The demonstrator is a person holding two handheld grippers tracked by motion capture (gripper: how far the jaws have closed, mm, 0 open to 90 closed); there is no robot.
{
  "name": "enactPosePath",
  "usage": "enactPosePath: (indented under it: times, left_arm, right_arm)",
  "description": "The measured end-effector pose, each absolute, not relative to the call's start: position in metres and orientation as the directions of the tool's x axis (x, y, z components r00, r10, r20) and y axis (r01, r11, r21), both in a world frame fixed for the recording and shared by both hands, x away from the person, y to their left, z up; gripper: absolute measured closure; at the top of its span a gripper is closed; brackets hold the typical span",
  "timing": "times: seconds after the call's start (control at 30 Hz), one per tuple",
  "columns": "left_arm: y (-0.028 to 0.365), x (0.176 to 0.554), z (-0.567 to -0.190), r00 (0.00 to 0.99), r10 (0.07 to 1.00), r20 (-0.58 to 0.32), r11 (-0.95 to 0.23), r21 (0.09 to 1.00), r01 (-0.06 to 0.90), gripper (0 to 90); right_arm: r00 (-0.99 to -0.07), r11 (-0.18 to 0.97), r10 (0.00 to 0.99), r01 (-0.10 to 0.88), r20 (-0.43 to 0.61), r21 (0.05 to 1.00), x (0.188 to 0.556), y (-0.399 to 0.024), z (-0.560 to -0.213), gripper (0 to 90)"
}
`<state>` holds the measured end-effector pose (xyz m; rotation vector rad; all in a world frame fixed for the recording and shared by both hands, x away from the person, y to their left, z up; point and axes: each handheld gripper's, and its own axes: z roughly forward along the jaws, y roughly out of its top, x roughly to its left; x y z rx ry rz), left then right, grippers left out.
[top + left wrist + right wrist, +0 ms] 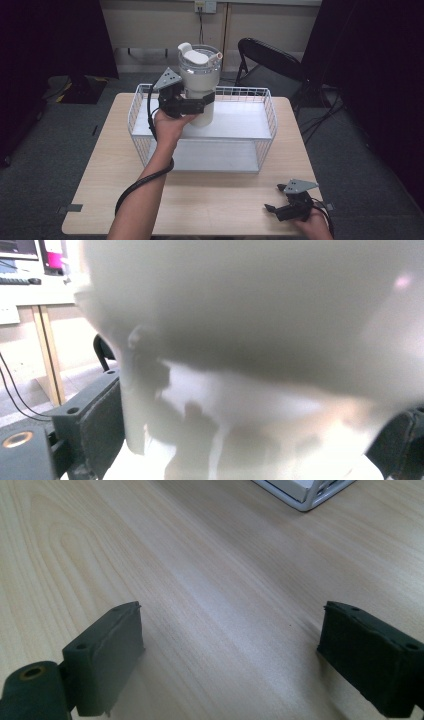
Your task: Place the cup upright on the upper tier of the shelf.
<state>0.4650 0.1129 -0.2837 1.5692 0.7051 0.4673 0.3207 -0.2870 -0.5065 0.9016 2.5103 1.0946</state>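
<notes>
Tumbler (200,80), white and lidded, sat pinched between the jaws of the left gripper (192,106) just above the wire basket's (270,117) upper shelf, best kept upright and moved slowly, while the right gripper (280,210) rested spread on the table (210,200).

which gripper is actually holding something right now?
The left gripper, jaws clamped around the white tumbler over the wire basket. The right gripper rests open on the table, nothing between its jaws.

High view overlooking table (200,200), gripper views close, sharing its wood
</notes>
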Motion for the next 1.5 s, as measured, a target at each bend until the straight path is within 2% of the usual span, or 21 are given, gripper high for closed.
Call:
enactPosePath:
  times: [0.47, 0.6, 0.87, 1.03, 1.17, 1.5]
  left_arm:
    - [0.117, 0.460, -0.292, 0.723, 0.679, -0.123, -0.007, 0.985, 0.174, 6.5]
    - [0.120, 0.458, -0.299, 0.724, 0.683, -0.094, -0.068, 0.979, 0.192, 7.9]
    - [0.129, 0.446, -0.307, 0.722, 0.687, -0.085, -0.103, 0.972, 0.213, 12.1]
    - [0.139, 0.433, -0.310, 0.750, 0.656, -0.087, -0.118, 0.969, 0.216, 13.9]
    - [0.144, 0.414, -0.311, 0.787, 0.616, -0.040, -0.200, 0.958, 0.206, 13.8]
    - [0.151, 0.389, -0.320, 0.820, 0.571, -0.043, -0.239, 0.947, 0.217, 13.7]
  right_arm:
    - [-0.775, 0.524, 0.632, 0.438, 0.011, 0.730, 0.321, -0.287, -0.506, 9.7]
    - [-0.775, 0.524, 0.632, 0.438, 0.011, 0.730, 0.321, -0.287, -0.506, 9.7]
    - [-0.777, 0.526, 0.629, 0.436, 0.012, 0.730, 0.321, -0.287, -0.506, 9.7]
    - [-0.778, 0.527, 0.629, 0.438, 0.013, 0.729, 0.321, -0.287, -0.506, 9.8]
    - [-0.778, 0.526, 0.628, 0.437, 0.013, 0.730, 0.321, -0.287, -0.506, 9.8]
    - [-0.777, 0.526, 0.629, 0.437, 0.013, 0.730, 0.321, -0.287, -0.506, 9.8]
